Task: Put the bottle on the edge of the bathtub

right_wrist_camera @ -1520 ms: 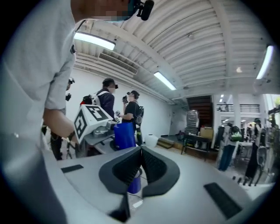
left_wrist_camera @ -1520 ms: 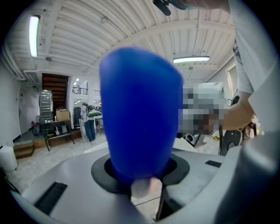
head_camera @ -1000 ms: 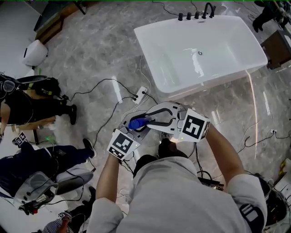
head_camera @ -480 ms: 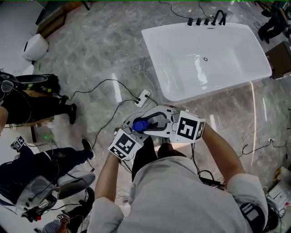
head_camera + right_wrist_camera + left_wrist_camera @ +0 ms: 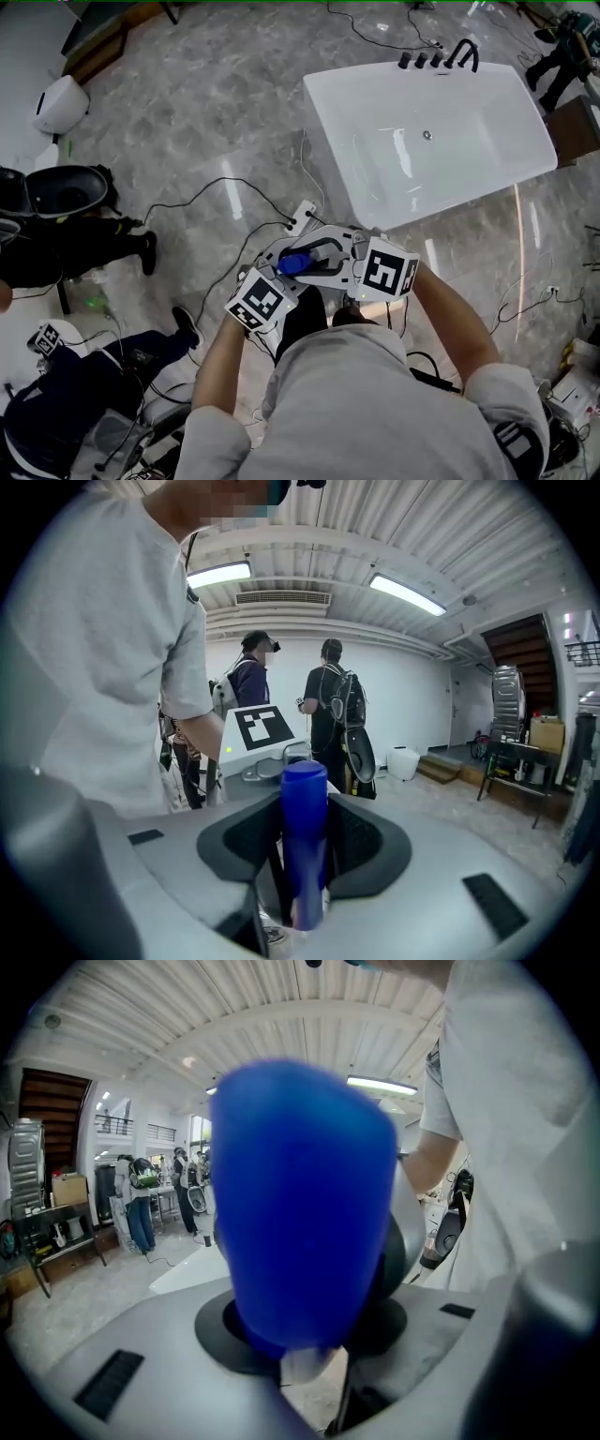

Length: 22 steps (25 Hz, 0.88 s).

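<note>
Blue bottle [image 5: 292, 264] in front of me, well apart from bathtub [image 5: 333, 141]: my left gripper [image 5: 284, 272] pinches it, right gripper [image 5: 315, 255] jaws opening around it; I judge it light, stiff, slick plastic, so grip mid-body.

Bathtub [image 5: 330, 122] rim bare except taps [image 5: 437, 58] at far end; cables [image 5: 225, 179] cross floor.
</note>
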Available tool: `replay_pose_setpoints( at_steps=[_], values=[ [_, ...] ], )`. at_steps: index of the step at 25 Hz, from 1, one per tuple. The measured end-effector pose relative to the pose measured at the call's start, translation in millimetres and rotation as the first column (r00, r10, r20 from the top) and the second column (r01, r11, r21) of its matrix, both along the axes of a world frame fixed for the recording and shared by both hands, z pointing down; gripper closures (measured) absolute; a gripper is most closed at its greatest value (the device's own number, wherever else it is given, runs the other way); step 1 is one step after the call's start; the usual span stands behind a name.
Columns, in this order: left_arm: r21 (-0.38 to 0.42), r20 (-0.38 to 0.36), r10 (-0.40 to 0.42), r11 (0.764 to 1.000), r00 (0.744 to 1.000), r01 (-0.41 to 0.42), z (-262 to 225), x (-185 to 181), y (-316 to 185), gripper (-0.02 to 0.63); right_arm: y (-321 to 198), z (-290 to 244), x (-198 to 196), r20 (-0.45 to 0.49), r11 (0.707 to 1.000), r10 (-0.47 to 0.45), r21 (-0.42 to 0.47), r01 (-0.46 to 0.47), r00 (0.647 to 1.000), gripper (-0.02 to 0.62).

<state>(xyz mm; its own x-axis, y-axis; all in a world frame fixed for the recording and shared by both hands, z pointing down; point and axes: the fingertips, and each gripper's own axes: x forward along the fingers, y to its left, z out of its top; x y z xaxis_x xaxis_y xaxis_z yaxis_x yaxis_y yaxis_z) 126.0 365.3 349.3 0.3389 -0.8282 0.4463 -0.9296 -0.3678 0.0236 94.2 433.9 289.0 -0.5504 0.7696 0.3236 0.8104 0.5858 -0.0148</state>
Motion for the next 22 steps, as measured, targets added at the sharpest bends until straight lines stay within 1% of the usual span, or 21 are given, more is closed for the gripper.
replay_pose_setpoints(
  at_steps=[3, 6, 9, 12, 14, 16, 18, 20, 22],
  values=[
    [0.011, 0.002, 0.018, 1.0, 1.0, -0.018, 5, -30, 8, 0.456, 8, 6, -31, 0.018, 0.999, 0.032, 0.012, -0.033, 0.999, 0.442],
    [0.025, 0.011, 0.015, 1.0, 1.0, -0.015, 10, -55, 9, 0.456, 7, 13, -56, 0.033, 0.997, 0.076, 0.027, -0.077, 0.997, 0.442],
    [0.047, 0.001, 0.019, 0.999, 1.0, -0.019, 13, -69, 8, 0.454, -1, 16, -73, 0.023, 0.985, 0.172, -0.018, -0.172, 0.985, 0.442],
    [0.076, -0.018, 0.009, 0.997, 1.0, -0.008, 11, -84, 6, 0.44, -15, 13, -83, 0.034, 0.961, 0.273, -0.046, -0.271, 0.961, 0.442],
    [0.096, -0.029, -0.003, 0.995, 1.0, 0.006, 7, -93, -1, 0.42, -30, 9, -88, 0.043, 0.935, 0.35, -0.068, -0.347, 0.936, 0.442],
    [0.114, -0.034, -0.005, 0.993, 0.999, 0.009, 3, -98, -10, 0.401, -47, 7, -88, 0.055, 0.908, 0.417, -0.067, -0.413, 0.907, 0.442],
    [0.125, -0.036, -0.011, 0.992, 0.999, 0.016, 2, -104, -21, 0.396, -69, 4, -89, 0.068, 0.873, 0.488, -0.068, -0.484, 0.87, 0.442],
    [0.129, -0.038, -0.04, 0.991, 0.998, 0.044, 0, -118, -37, 0.391, -99, -1, -93, 0.08, 0.82, 0.572, -0.084, -0.566, 0.816, 0.442],
    [0.135, -0.055, -0.088, 0.986, 0.995, 0.094, -2, -135, -56, 0.391, -132, -5, -98, 0.09, 0.757, 0.653, -0.092, -0.647, 0.752, 0.442]
  ],
)
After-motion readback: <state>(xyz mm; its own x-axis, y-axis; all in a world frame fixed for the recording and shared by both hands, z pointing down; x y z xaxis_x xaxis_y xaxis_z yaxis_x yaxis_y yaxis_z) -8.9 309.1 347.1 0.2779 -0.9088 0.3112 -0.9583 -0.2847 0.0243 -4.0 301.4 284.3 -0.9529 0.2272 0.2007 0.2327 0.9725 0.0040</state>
